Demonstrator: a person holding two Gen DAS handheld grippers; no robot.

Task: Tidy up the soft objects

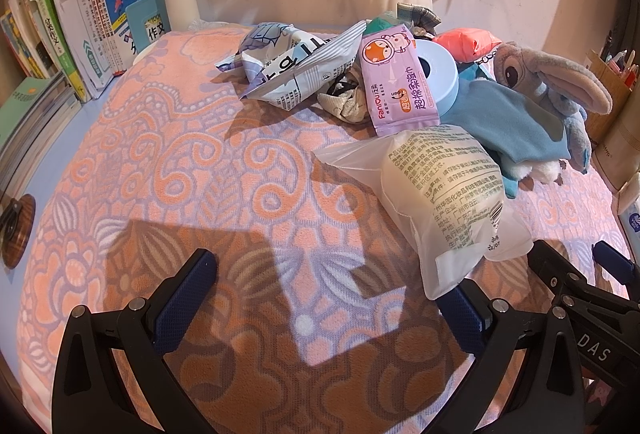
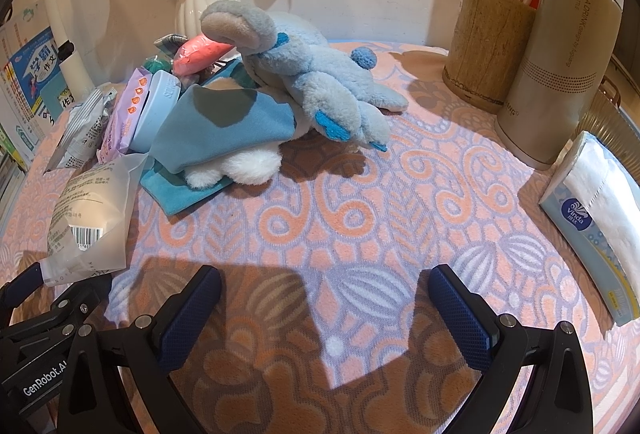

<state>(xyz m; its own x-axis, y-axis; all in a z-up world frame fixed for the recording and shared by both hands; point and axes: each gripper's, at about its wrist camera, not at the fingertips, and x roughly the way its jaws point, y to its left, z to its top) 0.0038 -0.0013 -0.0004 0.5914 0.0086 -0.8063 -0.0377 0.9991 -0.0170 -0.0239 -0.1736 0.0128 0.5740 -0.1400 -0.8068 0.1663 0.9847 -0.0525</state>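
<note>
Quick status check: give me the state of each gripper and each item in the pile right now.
Left gripper: open, empty, low over the cloth.
Right gripper: open, empty.
Frosted pouch: lying flat at the pile's near edge.
Purple wipes pack: leaning on the blue tape roll.
Plush toy: lying on its side on top of the blue cloth.
Striped bag: crumpled.
Tissue pack: apart from the pile, tissue showing.
</note>
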